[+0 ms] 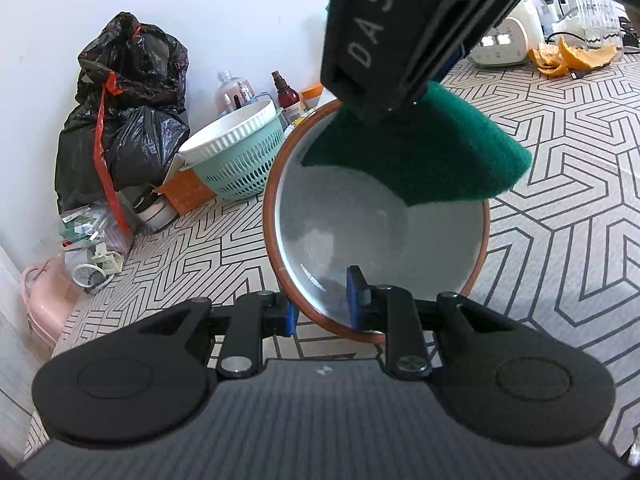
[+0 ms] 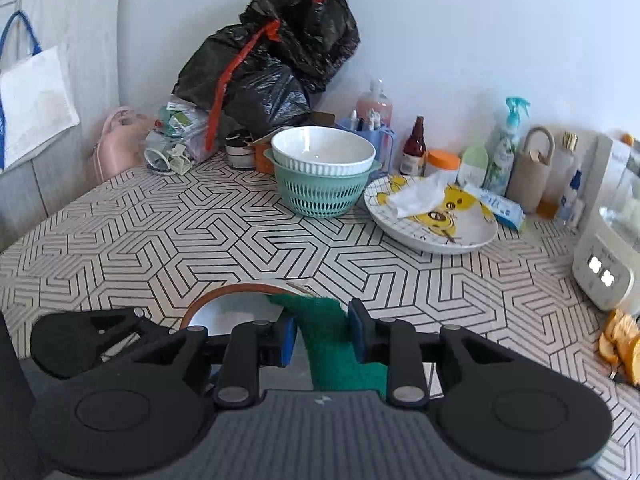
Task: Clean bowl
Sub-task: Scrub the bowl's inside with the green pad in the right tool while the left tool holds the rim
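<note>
Only the left view shows left jaws pinching the bowl (image 1: 376, 240) rim; right jaws pinch the scouring pad (image 2: 332, 332)

Soft, even daylight, faint shadows, sharp focus (strong fisheye bending and dark corners at edges)

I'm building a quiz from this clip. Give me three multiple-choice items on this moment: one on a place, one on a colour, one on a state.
1. Where does the white ribbed bowl sit?
A. In the mint basket
B. On the chick plate
C. Under the black bag

2. What colour is the scouring pad?
A. Yellow
B. Green
C. Pink

3. How does the left gripper stand?
A. Open, away from the bowl
B. Shut on the pad
C. Shut on the brown-rimmed bowl

Key: 1 A, it nests in the basket's top. 2 B, dark green where the right gripper holds it. 3 C, one pad sits inside the rim and one outside.
</note>
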`<state>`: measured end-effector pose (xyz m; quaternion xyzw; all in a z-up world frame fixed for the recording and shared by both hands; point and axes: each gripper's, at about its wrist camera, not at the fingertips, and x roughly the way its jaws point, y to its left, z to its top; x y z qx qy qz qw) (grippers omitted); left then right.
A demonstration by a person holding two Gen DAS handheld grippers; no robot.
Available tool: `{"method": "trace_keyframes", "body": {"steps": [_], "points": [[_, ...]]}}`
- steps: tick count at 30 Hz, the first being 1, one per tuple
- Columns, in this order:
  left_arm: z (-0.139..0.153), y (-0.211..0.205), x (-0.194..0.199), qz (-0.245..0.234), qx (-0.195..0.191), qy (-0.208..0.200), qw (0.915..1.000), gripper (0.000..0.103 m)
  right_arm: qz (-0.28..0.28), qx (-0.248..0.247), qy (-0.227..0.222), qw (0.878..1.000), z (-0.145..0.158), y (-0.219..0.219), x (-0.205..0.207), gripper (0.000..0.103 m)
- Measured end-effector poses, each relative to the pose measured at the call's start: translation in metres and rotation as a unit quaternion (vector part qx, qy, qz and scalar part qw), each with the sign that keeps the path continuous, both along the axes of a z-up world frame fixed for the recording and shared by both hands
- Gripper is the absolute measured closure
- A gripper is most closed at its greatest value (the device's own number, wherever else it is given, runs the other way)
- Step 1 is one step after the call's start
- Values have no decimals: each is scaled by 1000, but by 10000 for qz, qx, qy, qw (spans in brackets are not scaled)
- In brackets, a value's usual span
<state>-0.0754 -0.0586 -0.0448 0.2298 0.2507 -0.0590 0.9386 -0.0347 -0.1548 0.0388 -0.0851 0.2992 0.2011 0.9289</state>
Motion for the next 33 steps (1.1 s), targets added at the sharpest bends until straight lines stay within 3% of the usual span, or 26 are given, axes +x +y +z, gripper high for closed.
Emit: {"method": "trace_keyframes", "body": {"steps": [6,11,21,33], "points": [[0,4,1,-20,-117,-19,9999,81,-260,614,583,9961,-19,-30,6,85],[-2,3,-2,-36,-59,-69,10000,81,-347,1034,918,9898,-35,-50,6,85],[-8,-7,-9,-84,319,-290,9990,80,-176,596,509,9968,-25,-36,7,83],[-9,-16,-14,-161,602,-359,9974,80,-382,304,-87,9988,-44,-28,-14,87]]}}
